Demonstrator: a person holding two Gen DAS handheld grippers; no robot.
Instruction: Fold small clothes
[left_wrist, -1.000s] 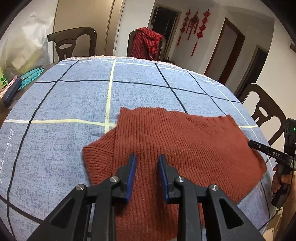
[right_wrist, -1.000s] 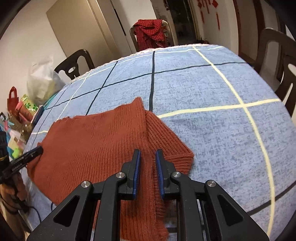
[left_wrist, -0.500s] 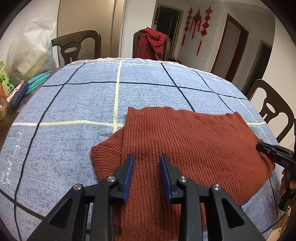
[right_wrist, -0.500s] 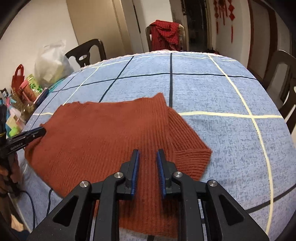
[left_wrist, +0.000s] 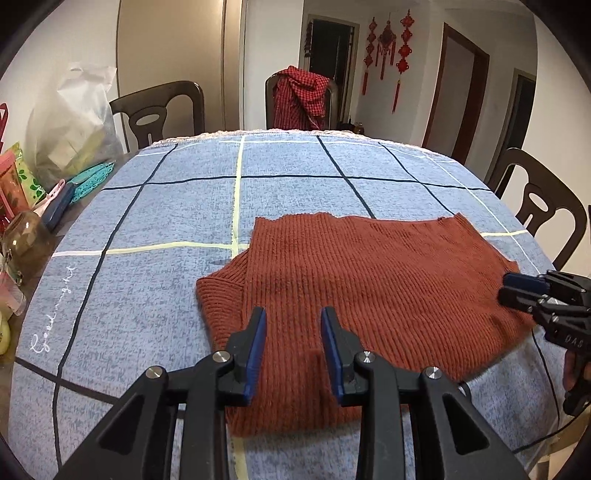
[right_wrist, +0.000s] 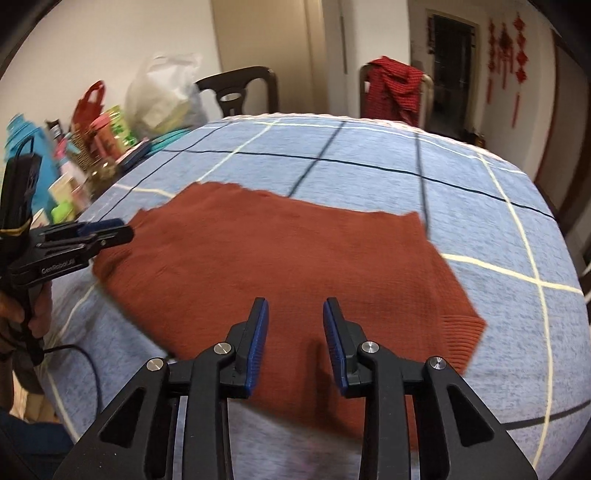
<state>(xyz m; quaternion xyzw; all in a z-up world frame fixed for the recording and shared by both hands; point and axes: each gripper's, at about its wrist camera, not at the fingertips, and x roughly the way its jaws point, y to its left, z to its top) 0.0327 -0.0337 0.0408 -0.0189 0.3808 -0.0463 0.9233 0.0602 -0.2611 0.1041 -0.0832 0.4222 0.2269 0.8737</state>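
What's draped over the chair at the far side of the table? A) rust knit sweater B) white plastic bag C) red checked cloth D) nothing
C: a red checked cloth hangs over that chair's back, while the rust sweater lies flat on the blue tablecloth.

Sweater (left_wrist: 369, 288): rust-orange, ribbed. Tablecloth (left_wrist: 155, 229): blue, gridded in dark and pale yellow lines. Garment on chair (left_wrist: 301, 96): red-black checked. Gripper pads (left_wrist: 258, 347): blue.

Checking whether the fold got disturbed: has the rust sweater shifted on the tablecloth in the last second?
No. In the left wrist view the sweater keeps its top left corner just right of the tablecloth's yellow line crossing; only the camera has moved.
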